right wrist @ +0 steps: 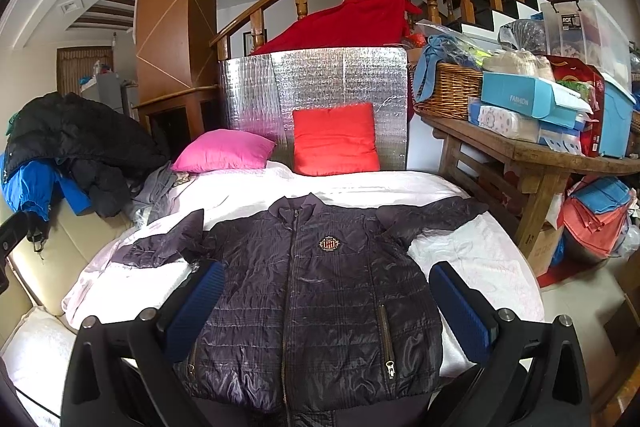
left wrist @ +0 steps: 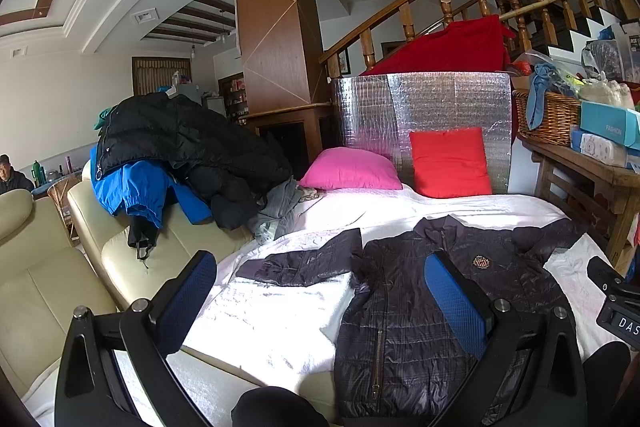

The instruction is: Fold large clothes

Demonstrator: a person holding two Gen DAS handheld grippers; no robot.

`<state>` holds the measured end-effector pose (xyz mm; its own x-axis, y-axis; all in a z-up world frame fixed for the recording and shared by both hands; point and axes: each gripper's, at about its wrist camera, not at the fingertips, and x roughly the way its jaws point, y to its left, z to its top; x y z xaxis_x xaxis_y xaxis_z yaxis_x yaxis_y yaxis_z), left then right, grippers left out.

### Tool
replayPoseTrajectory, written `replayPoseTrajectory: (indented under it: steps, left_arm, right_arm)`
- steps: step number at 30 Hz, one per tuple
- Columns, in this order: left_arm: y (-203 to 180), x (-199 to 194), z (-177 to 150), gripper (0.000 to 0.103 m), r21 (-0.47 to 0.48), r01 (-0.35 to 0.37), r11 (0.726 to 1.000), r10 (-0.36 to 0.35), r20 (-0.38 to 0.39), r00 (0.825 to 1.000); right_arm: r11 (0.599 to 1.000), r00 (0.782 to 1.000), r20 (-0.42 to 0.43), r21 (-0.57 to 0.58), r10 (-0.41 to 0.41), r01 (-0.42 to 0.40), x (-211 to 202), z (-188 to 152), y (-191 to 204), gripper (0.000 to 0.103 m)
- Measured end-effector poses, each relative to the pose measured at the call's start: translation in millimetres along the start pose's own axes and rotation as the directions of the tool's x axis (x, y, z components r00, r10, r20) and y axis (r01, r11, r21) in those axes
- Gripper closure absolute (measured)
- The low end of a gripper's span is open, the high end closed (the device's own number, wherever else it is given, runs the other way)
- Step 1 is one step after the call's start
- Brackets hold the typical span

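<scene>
White bedding (right wrist: 480,259) covers the bed where the dark quilted jacket (right wrist: 320,307) lies face up, zipped, sleeves spread, not yet folded. Both the left tool (left wrist: 320,303) and the right tool (right wrist: 328,311) hover above it, spread wide and empty, so every fold apparently remains.

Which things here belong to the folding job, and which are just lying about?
For the job:
dark quilted jacket, spread flat, zipped
white bed cover beneath it
left hand-held gripper, open
right hand-held gripper, open

Lying about:
pink pillow
red cushion
wicker basket
blue box
</scene>
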<state>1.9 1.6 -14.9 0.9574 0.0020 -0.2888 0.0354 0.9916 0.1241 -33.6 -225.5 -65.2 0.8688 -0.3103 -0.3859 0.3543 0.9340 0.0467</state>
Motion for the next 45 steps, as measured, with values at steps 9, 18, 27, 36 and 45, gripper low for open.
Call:
replayPoseTrajectory:
  steps: [9,18,27,36,45]
  left_arm:
    - [-5,14,-4,0.0,0.006,0.003,1.0,-0.003,-0.019,1.0]
    - [-68,198,-32,0.0,0.036,0.092,0.995,-0.077,-0.295,0.952]
    - [-149,401,-112,0.0,0.109,0.069,0.992,0.005,-0.566,0.824]
    - [-187,444,-148,0.0,0.213,0.118,0.97,0.035,-0.602,0.797]
    - [-171,448,-157,0.0,0.072,0.113,0.991,-0.045,-0.616,0.786]
  right_arm:
    - [1.0,1.0,-0.014,-0.005,-0.001,0.001,10,-1,-4,0.0]
    - [0.983,0.994,-0.109,0.184,0.022,-0.001,133,29,-116,0.0]
    - [0.827,0.962,-0.239,0.561,0.131,0.027,333,16,-331,0.0]
    - [0.608,0.966,-0.223,0.788,0.13,0.1,484,-8,-447,0.013]
    - [0.559,0.955,-0.287,0.805,0.072,0.2,545,-24,-457,0.084]
